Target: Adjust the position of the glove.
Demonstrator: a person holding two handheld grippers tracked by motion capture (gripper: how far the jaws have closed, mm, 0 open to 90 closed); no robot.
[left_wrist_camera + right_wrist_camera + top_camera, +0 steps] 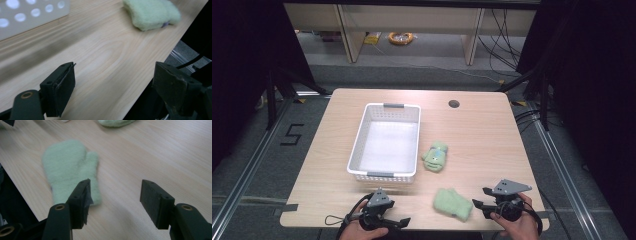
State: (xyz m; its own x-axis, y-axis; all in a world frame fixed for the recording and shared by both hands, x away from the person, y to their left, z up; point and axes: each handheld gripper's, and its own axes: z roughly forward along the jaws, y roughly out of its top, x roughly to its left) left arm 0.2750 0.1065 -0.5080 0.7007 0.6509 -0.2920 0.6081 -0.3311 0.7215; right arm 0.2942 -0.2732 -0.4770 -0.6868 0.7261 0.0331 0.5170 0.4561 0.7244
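the soft fuzzy mitten [453,203] near the table's front edge is plain light green. the other fuzzy mitten [435,156] is light green with blue bits. the plastic basket [357,150] is white with grey handles. the wooden table [492,140] is pale tan with streaky lines.

A white basket [384,145] (perforated walls) sits on the wooden table [482,135].

Wooden table [492,130] (basket [362,145], two mittens [453,203])
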